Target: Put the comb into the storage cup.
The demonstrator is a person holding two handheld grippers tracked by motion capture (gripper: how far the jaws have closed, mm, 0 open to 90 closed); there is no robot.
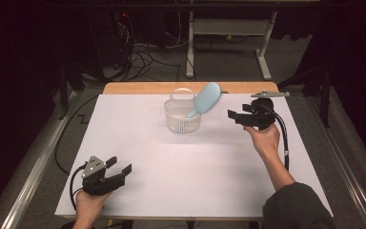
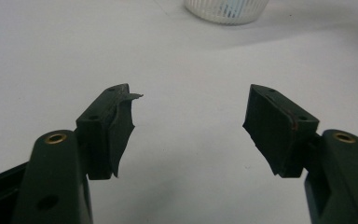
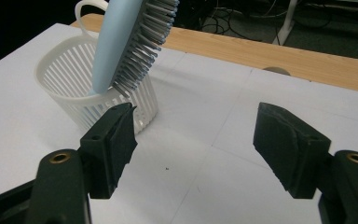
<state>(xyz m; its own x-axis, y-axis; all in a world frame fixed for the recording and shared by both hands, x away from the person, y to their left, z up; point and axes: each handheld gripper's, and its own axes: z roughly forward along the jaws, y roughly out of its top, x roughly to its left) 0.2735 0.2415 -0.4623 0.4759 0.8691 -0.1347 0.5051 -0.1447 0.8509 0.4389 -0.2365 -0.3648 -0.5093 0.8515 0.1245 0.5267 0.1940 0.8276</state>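
hairbrush (image 1: 207, 99): handle down in white basket (image 1: 182, 116), far centre of tabletop (image 1: 171, 162), head leaning up-right | right tongs (image 1: 234, 116): agape, empty, just right of it, nearer | left tongs (image 1: 119, 164): agape, empty, near-left

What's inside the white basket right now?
A light blue hairbrush stands handle-down in the white basket, its bristled head leaning out over the rim. The slatted wall hides the handle's tip and the basket's floor.

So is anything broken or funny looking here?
Yes. The rubber pad on one of the left gripper fingers is torn and peeling, a flap curling off its tip. The blue hairbrush stands handle-down in the basket, leaning over its rim.
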